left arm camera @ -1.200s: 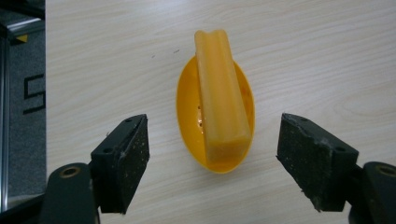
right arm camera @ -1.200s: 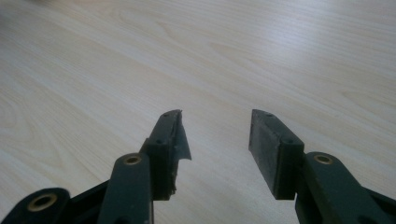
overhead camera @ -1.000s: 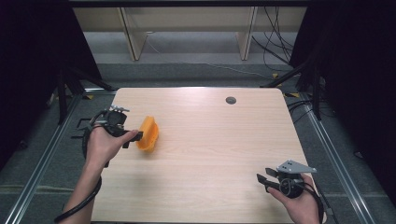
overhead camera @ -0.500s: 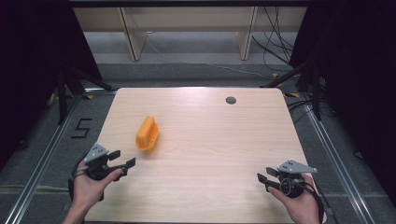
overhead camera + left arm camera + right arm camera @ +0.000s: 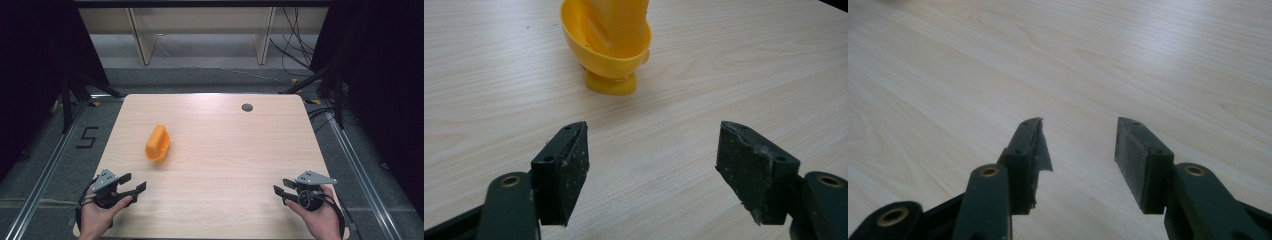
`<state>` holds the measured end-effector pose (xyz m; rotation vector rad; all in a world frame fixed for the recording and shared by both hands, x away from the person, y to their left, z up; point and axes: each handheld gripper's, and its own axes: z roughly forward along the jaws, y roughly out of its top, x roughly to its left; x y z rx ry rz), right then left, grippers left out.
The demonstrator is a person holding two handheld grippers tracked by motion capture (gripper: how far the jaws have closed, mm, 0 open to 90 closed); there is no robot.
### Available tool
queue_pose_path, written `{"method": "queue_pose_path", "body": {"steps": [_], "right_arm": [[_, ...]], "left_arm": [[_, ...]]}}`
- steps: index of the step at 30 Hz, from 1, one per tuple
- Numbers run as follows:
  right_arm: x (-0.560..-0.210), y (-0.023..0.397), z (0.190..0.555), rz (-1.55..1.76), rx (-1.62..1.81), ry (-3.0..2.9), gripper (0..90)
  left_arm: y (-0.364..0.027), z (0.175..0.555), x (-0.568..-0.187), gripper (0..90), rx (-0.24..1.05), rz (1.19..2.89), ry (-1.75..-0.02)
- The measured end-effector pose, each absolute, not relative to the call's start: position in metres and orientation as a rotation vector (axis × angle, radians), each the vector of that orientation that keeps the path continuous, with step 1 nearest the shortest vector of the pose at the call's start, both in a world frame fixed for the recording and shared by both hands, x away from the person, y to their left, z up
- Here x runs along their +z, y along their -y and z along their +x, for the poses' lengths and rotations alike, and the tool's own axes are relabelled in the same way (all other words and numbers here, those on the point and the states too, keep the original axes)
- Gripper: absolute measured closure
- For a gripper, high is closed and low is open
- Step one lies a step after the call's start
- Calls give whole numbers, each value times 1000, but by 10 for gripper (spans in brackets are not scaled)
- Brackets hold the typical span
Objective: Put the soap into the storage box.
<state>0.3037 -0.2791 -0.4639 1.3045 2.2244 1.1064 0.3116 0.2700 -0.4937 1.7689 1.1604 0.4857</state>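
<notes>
An orange-yellow plastic object [image 5: 157,143] lies on the pale wood-grain bench [image 5: 225,165], in the left half of the top and about midway between the near and far edges. In the high view it reads as an elongated, rounded lump, narrower at the far end and wider toward the person. The left gripper view shows more: a glossy, bowl-like shell [image 5: 606,37] opening upward and toward the camera, with a blocky piece of the same colour standing inside it and running out of the top of the frame, and a short round foot [image 5: 611,85] beneath it touching the bench. What kind of object it is I cannot say for sure; it might be a small footed cup or scoop.

The left tongs [image 5: 132,183] sit at the near left corner of the bench, held in the person's left hand [image 5: 97,215], jaws spread wide with nothing between them, pointing toward the orange-yellow object, which stands well apart from them. Their black pads [image 5: 571,170] look worn and ragged at the edges.

The right tongs [image 5: 280,190] are near the bench's near right corner, in the right hand [image 5: 315,215], jaws also parted and empty, aimed leftward over bare wood. One of their pads [image 5: 1038,155] has a torn, peeling edge.

A small dark round disc [image 5: 247,107] sits flush near the far edge of the bench.
</notes>
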Motion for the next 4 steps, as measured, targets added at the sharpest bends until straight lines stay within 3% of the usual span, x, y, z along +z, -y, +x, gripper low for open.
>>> {"method": "queue_pose_path", "body": {"steps": [4], "right_arm": [[-464, 278, 306, 1304, 1108, -2228, 543]], "left_arm": [[-268, 309, -495, 282, 482, 1786, -1151]]}}
